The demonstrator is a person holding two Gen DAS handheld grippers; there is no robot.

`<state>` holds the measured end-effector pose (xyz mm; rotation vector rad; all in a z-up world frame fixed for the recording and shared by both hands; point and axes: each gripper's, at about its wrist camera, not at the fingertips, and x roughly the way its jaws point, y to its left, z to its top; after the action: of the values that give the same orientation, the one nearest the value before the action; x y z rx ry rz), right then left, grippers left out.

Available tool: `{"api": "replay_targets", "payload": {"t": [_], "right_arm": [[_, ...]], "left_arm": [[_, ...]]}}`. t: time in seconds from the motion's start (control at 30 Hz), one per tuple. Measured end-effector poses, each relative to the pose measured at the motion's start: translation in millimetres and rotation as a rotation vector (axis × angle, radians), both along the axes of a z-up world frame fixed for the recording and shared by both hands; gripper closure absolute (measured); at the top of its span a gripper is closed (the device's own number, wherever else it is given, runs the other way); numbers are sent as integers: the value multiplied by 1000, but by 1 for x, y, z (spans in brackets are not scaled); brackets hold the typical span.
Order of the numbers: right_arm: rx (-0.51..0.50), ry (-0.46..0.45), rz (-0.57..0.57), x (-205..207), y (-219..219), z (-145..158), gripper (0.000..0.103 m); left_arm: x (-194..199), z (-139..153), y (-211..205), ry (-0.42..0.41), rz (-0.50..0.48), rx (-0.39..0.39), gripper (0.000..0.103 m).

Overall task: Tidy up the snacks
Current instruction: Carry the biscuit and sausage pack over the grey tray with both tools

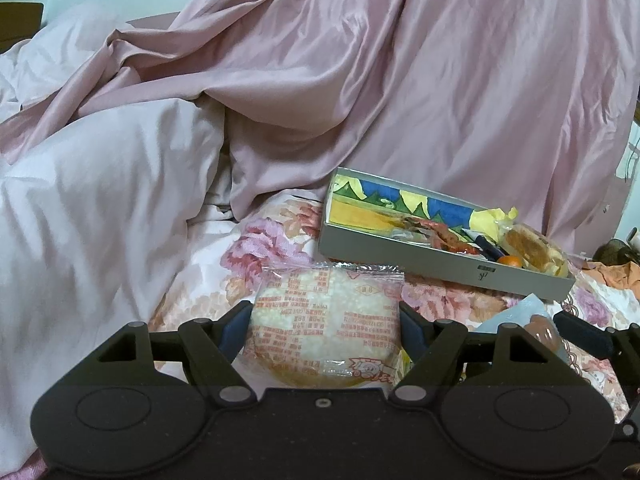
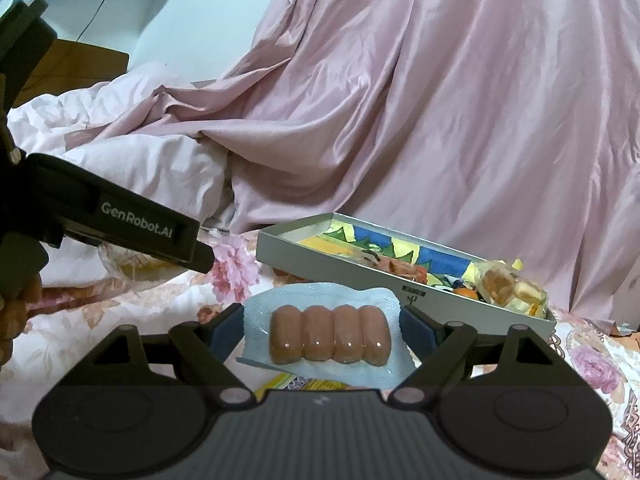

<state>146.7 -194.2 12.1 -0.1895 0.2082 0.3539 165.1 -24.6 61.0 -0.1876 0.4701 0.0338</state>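
My left gripper [image 1: 324, 316] is shut on a round pale cake in a clear printed wrapper [image 1: 328, 344], pads pressing both its sides, just above the floral bedsheet [image 1: 256, 248]. My right gripper [image 2: 322, 324] is shut on a pale blue pack of sausages [image 2: 330, 334], held flat between its pads. A grey open box [image 1: 440, 258] with a colourful lining lies ahead and to the right, tilted on the bedding, with several wrapped snacks piled at its right end. In the right wrist view the box [image 2: 360, 276] lies just beyond the sausage pack.
A pink satin duvet [image 1: 400, 80] is heaped behind the box, with pale bedding [image 1: 100, 200] on the left. The left gripper's body [image 2: 120, 224] and a hand [image 2: 16, 308] fill the left of the right wrist view. A yellow packet [image 2: 288, 382] peeks out below the sausages.
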Motion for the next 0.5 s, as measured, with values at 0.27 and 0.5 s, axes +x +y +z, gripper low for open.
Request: {"api": "replay_targets", "payload": {"t": [0.27,0.5], "right_arm": [[-14,-31,-5,0,-3,6,17],[-39,-86,-14,11,-14,18,16]], "left_arm": [[18,11,1,-36,7,-15,27],[47,26,-5,-70,11,1,27]]}}
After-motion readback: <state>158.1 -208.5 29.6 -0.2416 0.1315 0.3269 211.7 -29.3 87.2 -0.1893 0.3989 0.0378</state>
